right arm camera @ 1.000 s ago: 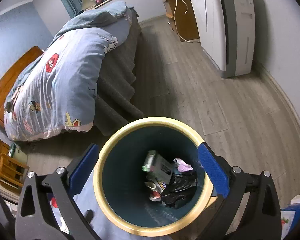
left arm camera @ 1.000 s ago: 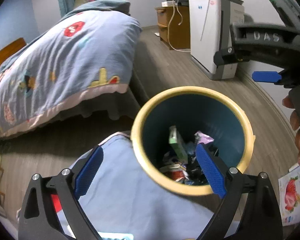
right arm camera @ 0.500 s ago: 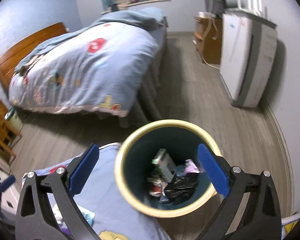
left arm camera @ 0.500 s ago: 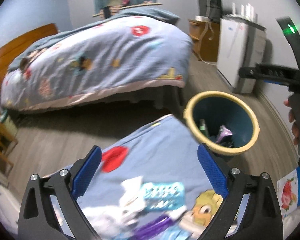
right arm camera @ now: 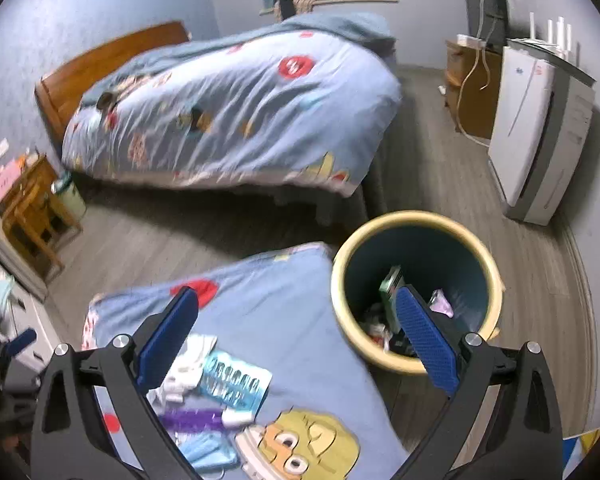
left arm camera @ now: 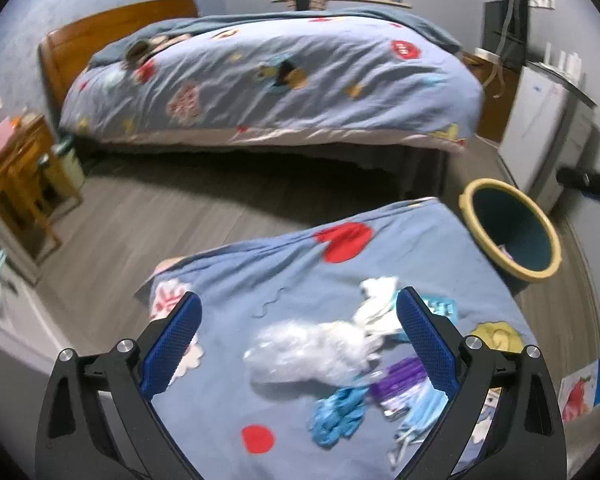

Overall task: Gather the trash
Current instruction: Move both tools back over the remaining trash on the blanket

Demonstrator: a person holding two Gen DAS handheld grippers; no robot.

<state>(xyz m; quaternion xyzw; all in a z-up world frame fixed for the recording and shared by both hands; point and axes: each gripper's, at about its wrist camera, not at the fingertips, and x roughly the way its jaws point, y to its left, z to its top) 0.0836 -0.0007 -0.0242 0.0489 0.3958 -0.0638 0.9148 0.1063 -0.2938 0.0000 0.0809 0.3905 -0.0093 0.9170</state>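
Trash (left arm camera: 312,354) strewn on a cartoon-print blue cloth (left arm camera: 284,280): crinkly clear plastic, white tissue, blue glove, purple wrapper, seen below the left gripper (left arm camera: 298,338), angled down, spread wide, holding nothing. Right gripper (right arm camera: 296,334) likewise wide apart and empty, hovering over cloth edge and round yellow-rimmed bin (right arm camera: 416,224) holding more scraps; blister pack (right arm camera: 236,384) beside its left finger.

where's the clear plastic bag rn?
In the left wrist view, the clear plastic bag lies on the blue cartoon cloth, between the open left tongs, with white tissue to its right and blue gloves just below.
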